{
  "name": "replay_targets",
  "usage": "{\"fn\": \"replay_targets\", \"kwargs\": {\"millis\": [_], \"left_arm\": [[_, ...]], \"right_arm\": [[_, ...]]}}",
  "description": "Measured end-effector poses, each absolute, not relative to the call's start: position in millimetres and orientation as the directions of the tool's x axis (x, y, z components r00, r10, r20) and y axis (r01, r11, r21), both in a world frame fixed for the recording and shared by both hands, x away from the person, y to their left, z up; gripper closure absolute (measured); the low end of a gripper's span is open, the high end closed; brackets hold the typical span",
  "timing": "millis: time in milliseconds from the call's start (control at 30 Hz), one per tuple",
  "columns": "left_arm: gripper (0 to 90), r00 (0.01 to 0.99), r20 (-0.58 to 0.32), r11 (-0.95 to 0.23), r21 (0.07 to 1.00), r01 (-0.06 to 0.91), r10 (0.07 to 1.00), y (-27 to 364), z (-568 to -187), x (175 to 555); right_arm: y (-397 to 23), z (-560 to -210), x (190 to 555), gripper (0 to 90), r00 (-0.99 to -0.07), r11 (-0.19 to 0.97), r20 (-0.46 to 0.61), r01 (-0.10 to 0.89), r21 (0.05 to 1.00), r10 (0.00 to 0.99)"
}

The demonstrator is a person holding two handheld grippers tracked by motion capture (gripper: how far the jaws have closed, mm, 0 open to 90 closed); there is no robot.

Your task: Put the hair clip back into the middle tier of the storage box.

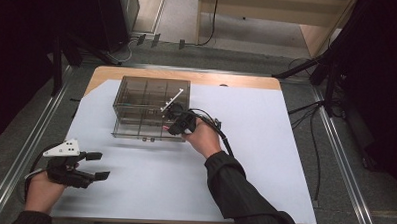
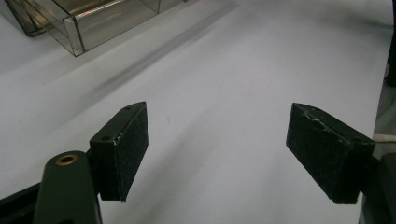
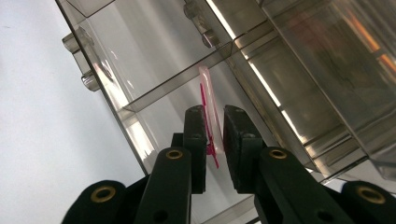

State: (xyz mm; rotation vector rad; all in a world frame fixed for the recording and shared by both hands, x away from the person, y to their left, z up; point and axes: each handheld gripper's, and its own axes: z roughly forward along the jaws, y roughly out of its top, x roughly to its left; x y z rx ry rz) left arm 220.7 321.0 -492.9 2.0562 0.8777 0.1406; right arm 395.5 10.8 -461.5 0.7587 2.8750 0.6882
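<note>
Glossy smoke-tinted clear plastic for the compartment box [image 1: 150, 108]; matt white paper sheet [image 1: 265, 159] over a wooden tabletop [image 1: 247, 81]; rough, scuffed black pads [image 2: 122, 148]; translucent pink plastic strip [image 3: 210, 108].

Open white sheet [image 1: 265, 159] right of and in front of clear divided box [image 1: 137, 97]. Box walls and dividers [image 3: 187, 77] hem in right hand-held gripper [image 3: 214, 123].
</note>
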Motion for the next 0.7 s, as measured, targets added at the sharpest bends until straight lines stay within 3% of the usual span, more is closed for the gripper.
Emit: {"fn": "replay_targets", "kwargs": {"millis": [700], "left_arm": [[22.1, 0.748, -0.218, -0.374, 0.758, 0.534, 0.627, 319.2, -492.5, 224.4]], "right_arm": [[0.6, -443.9, 394.0, 66.5, -0.867, 0.734, 0.045, 0.447, 0.511, 0.497]]}}
